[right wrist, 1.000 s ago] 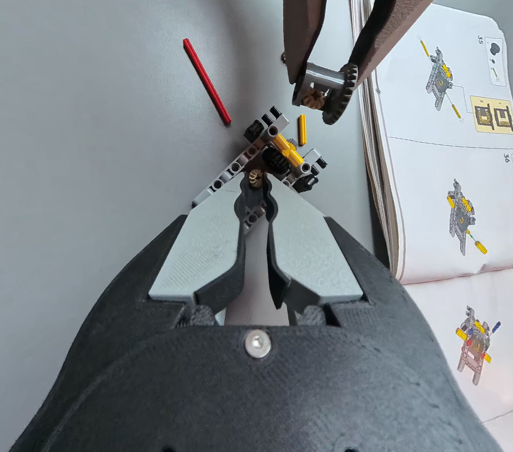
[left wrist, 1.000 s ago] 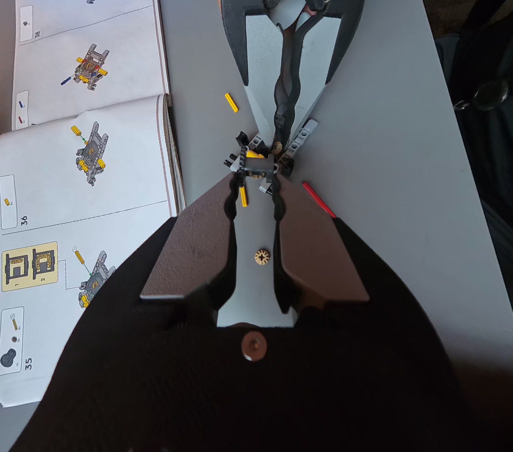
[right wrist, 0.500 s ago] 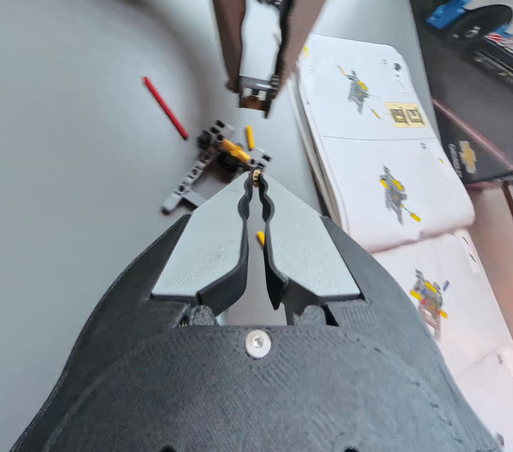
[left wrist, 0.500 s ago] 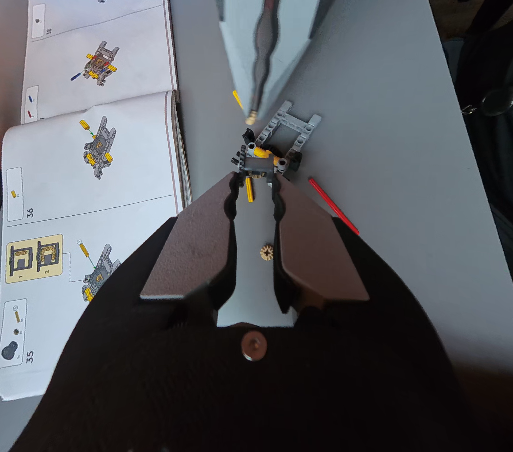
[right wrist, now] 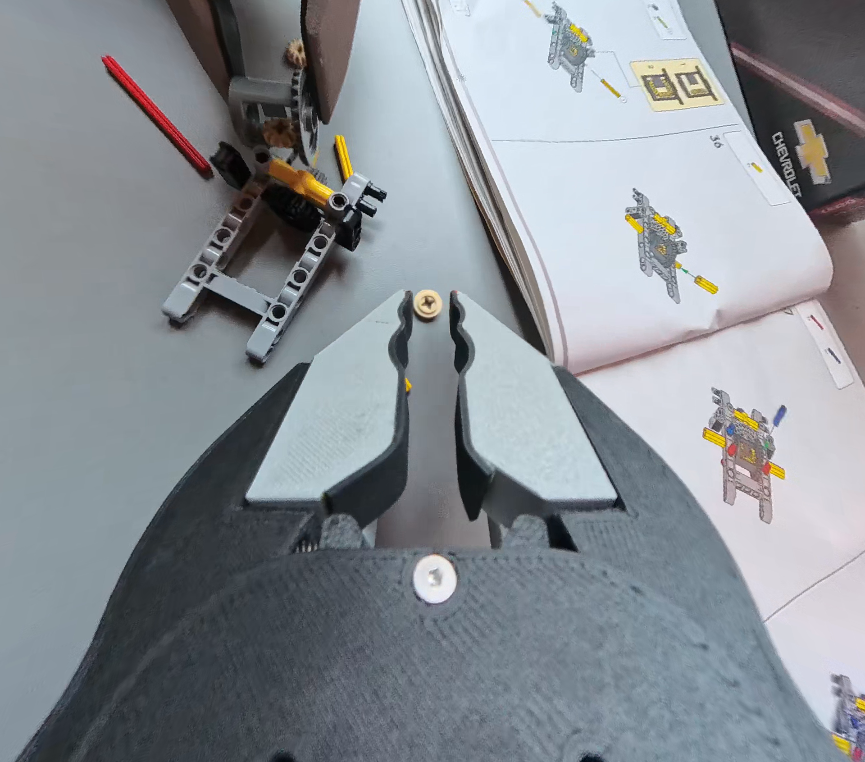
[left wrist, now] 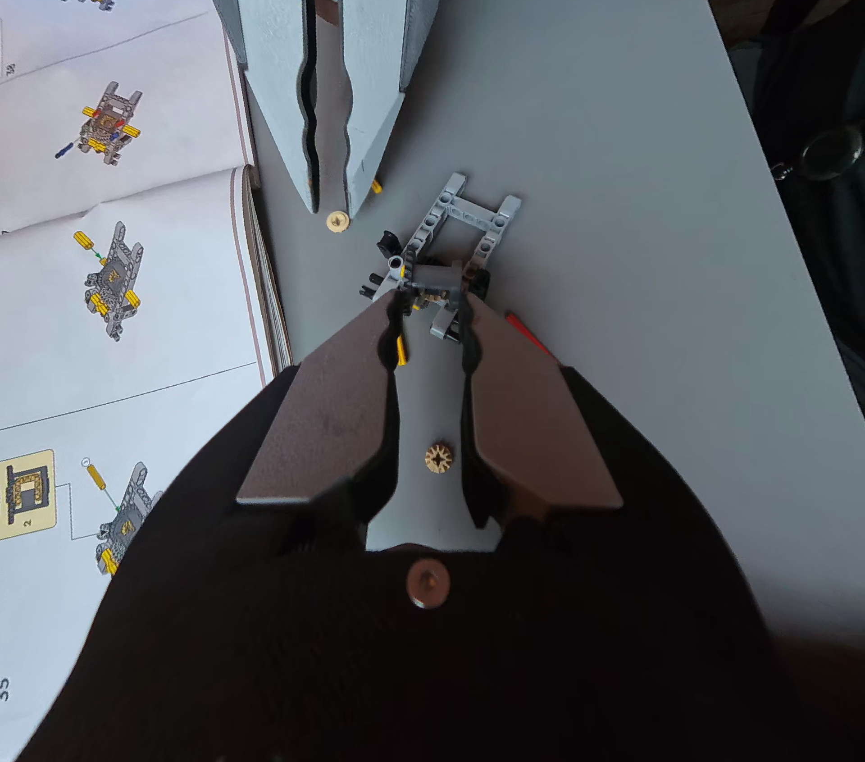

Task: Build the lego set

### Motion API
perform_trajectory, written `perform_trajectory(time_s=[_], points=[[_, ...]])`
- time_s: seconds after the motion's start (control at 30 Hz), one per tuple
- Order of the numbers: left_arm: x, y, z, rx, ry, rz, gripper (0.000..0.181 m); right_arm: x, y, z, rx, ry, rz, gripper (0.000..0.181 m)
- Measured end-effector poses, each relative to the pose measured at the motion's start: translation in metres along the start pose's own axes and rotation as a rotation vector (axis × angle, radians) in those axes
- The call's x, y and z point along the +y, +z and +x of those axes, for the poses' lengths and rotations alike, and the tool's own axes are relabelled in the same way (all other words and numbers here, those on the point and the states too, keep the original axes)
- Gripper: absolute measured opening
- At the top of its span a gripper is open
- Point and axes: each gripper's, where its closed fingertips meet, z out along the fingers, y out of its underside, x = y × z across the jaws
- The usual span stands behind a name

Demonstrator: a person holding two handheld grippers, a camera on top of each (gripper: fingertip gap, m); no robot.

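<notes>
Left gripper: I see it clamped on the dark grey gear block; block held just above the frame's yellow-axle end
Right gripper: fingers parted narrowly; tan gear lies on the table between the tips, gripping nothing
Grey frame: flat on table, left of right gripper; booklet to the right

**Hidden and cut off**

Red axle half covered by the left gripper's brown fingers. Short yellow axle mostly behind the right gripper's grey fingers. Instruction booklet cropped at the left edge, lower page under the gripper body. Dark box cut off at the right edge.
</notes>
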Motion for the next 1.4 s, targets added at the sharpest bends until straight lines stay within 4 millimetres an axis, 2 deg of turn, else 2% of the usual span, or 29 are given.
perform_trajectory(time_s=[0.1,0.2,0.3,0.4,0.6,0.77,0.87,1.07,1.4], points=[[-0.001,0.001,0.000,0.001,0.005,0.007,0.021,-0.013,-0.010,-0.006,-0.056,0.065,0.089,0.011],[-0.001,0.001,0.002,0.009,0.010,0.014,0.021,-0.014,-0.019,-0.011,-0.093,0.105,0.105,0.016],[-0.001,0.000,0.002,0.012,0.011,0.018,0.021,0.000,-0.029,-0.012,-0.081,0.071,0.044,0.022],[0.001,-0.003,0.001,0.007,0.014,0.020,0.021,0.021,-0.036,-0.007,-0.080,0.065,-0.012,0.015],[0.006,-0.008,-0.004,-0.008,-0.011,0.025,0.021,0.038,-0.030,-0.004,-0.113,0.054,-0.066,0.021],[0.008,-0.006,-0.003,0.002,-0.009,0.020,0.021,0.032,-0.021,-0.008,-0.133,0.009,-0.068,0.016],[0.008,-0.004,0.002,0.022,0.007,0.017,0.021,0.031,-0.021,-0.017,-0.165,-0.017,-0.053,0.000],[0.002,-0.003,0.011,0.048,0.055,0.043,0.021,0.027,-0.018,-0.022,-0.175,-0.058,-0.030,0.000],[0.005,-0.002,0.012,0.059,0.052,0.036,0.021,0.009,-0.012,-0.023,-0.146,-0.370,0.059,0.000]])
